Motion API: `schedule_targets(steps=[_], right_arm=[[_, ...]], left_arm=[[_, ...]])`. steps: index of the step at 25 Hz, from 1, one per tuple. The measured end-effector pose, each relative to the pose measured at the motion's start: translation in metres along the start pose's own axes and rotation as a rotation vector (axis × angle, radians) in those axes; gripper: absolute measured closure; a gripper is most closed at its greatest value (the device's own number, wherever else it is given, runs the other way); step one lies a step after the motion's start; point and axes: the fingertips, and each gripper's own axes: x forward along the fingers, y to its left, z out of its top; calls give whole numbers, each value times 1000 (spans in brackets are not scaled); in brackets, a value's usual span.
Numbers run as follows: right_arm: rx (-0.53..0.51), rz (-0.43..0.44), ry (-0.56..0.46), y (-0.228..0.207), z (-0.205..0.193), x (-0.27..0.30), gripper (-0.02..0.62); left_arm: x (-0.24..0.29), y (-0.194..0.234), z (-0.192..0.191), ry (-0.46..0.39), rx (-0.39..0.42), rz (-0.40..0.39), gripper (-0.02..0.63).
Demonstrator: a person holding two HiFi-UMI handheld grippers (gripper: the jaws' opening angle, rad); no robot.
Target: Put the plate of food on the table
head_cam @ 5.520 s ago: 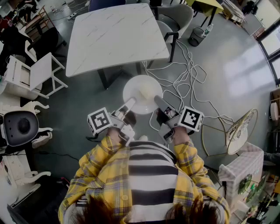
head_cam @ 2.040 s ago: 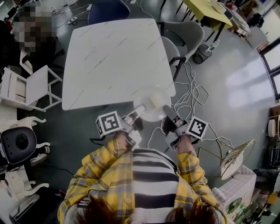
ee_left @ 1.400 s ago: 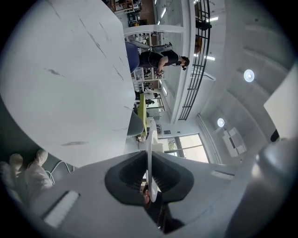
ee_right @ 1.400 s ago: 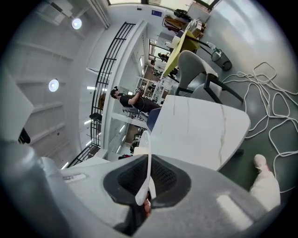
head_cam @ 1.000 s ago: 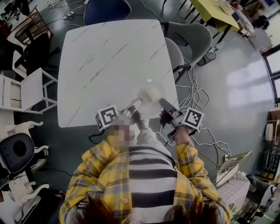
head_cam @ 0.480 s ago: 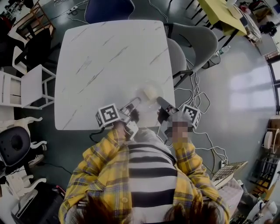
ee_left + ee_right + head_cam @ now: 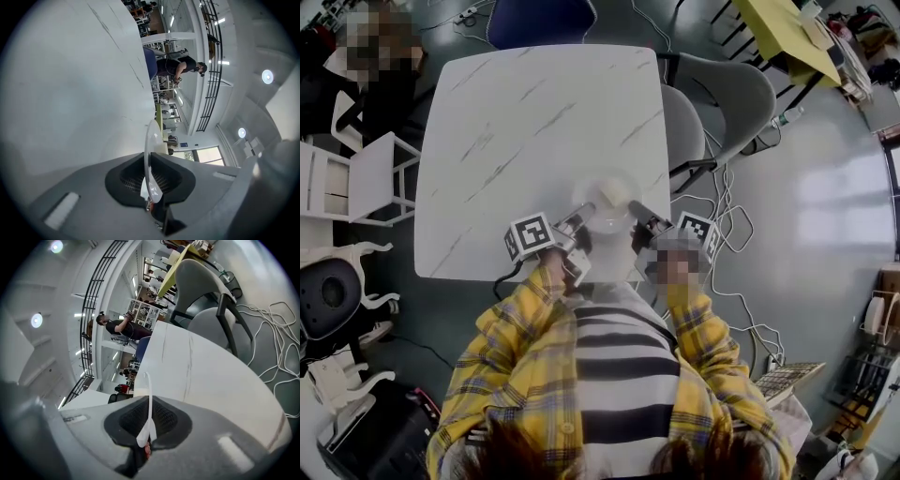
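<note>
A white plate [image 7: 606, 212] with a pale lump of food [image 7: 617, 192] is held from both sides over the near edge of the white marble table [image 7: 534, 122]. My left gripper [image 7: 581, 216] is shut on the plate's left rim, and my right gripper [image 7: 637, 212] is shut on its right rim. In the left gripper view the rim [image 7: 148, 154] runs edge-on between the pads of the left gripper [image 7: 150, 180], with the table [image 7: 70, 84] close beside it. The right gripper view shows the rim [image 7: 150, 401] pinched in the right gripper [image 7: 149, 420]. I cannot tell whether the plate touches the tabletop.
A grey chair [image 7: 722, 94] stands at the table's right side and a blue chair [image 7: 539, 19] at its far side. White chairs [image 7: 356, 178] stand to the left. Cables [image 7: 727, 225] lie on the floor at the right. A yellow table [image 7: 778, 23] is at the far right.
The person has walked up to the table. The plate, earlier carried over the floor and cables, now hangs over the table's near edge, still gripped on both sides.
</note>
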Motion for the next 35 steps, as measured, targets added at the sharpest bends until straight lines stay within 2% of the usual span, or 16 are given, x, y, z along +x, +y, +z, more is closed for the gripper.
schedule_targets(steps=[18, 31, 35], right_arm=[[56, -24, 49, -24, 19, 43, 589], [83, -55, 60, -30, 26, 57, 589], [82, -56, 60, -29, 27, 60, 589]], left_arm=[[23, 25, 35, -66, -44, 100, 591], [30, 33, 47, -68, -109, 137, 584], [31, 33, 50, -51, -82, 158, 580]])
